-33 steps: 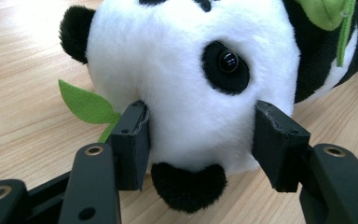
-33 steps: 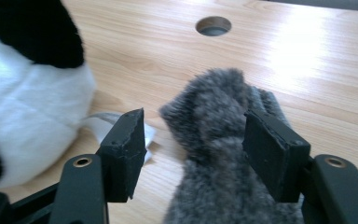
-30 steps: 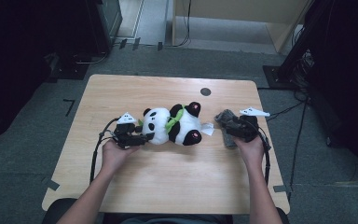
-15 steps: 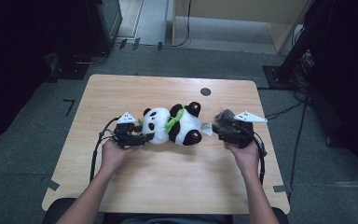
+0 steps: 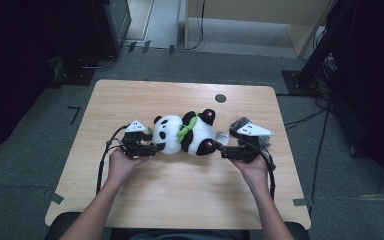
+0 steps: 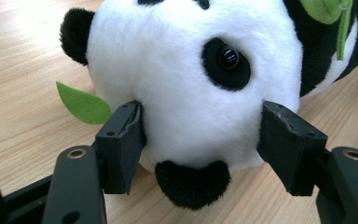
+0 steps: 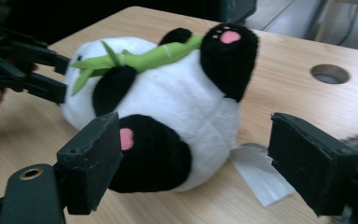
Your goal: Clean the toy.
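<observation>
A black-and-white plush panda (image 5: 186,134) with a green bamboo sprig lies on its side in the middle of the wooden table (image 5: 180,195). My left gripper (image 5: 154,148) has its jaws around the panda's head (image 6: 191,93). Both pads (image 6: 121,144) rest against the fur, and the jaws have just been opening. My right gripper (image 5: 224,150) stands open at the panda's rear (image 7: 177,121). Its jaws have just been opening wide; its pads (image 7: 307,158) stand apart from the plush, one in front of a black foot. A white tag (image 7: 261,179) lies on the table.
A round cable hole (image 5: 220,98) sits near the table's far edge. A dark grey fuzzy thing (image 5: 238,122) lies by the right gripper. Cables trail from both grippers toward the person. Dark equipment and a wooden cabinet stand on the floor beyond the table.
The right gripper has come in leftward from the table's right side to the panda's rear. The left hand and the panda have kept their place.
</observation>
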Available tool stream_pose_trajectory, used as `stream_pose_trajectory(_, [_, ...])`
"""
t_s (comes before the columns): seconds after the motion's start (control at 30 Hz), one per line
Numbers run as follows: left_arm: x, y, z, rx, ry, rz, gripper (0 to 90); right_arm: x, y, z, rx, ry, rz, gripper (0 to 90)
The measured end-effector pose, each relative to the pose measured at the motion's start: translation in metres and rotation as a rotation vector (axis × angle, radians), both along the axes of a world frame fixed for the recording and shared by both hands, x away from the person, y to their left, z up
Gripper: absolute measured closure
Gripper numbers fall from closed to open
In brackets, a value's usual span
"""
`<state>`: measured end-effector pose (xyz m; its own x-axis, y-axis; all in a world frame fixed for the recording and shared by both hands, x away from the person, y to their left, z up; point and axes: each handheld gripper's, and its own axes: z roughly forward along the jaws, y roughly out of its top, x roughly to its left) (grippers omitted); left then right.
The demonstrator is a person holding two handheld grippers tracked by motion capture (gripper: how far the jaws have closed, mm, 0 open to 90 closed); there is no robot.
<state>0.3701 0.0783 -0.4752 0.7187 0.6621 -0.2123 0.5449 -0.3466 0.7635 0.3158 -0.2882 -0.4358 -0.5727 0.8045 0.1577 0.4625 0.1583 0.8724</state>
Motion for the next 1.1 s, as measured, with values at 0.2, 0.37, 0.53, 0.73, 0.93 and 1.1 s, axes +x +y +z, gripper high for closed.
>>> stream_pose_trajectory(0.2, [0.001, -0.001, 0.000, 0.007, -0.003, -0.008, 28.1, -0.001, 0.010, -0.001, 0.012, -0.004, 0.063, 13.5])
stream_pose_trajectory(0.37, [0.002, -0.002, -0.002, 0.004, -0.002, -0.011, 25.1, 0.002, 0.022, -0.010, -0.020, 0.026, 0.087, 13.6])
stream_pose_trajectory(0.53, [0.003, -0.002, -0.003, -0.011, -0.002, -0.008, 24.8, 0.005, 0.034, -0.019, -0.043, 0.035, 0.127, 13.5])
stream_pose_trajectory(0.73, [0.004, -0.002, -0.004, -0.020, -0.002, -0.008, 24.8, 0.011, 0.043, -0.028, -0.061, 0.043, 0.143, 13.4])
stream_pose_trajectory(0.93, [0.005, -0.002, -0.004, -0.031, 0.003, -0.001, 24.9, 0.018, 0.049, -0.037, -0.090, 0.043, 0.141, 11.7])
stream_pose_trajectory(1.1, [0.006, -0.002, -0.004, -0.048, 0.010, 0.004, 25.7, 0.019, 0.050, -0.040, -0.110, 0.015, 0.129, 14.2])
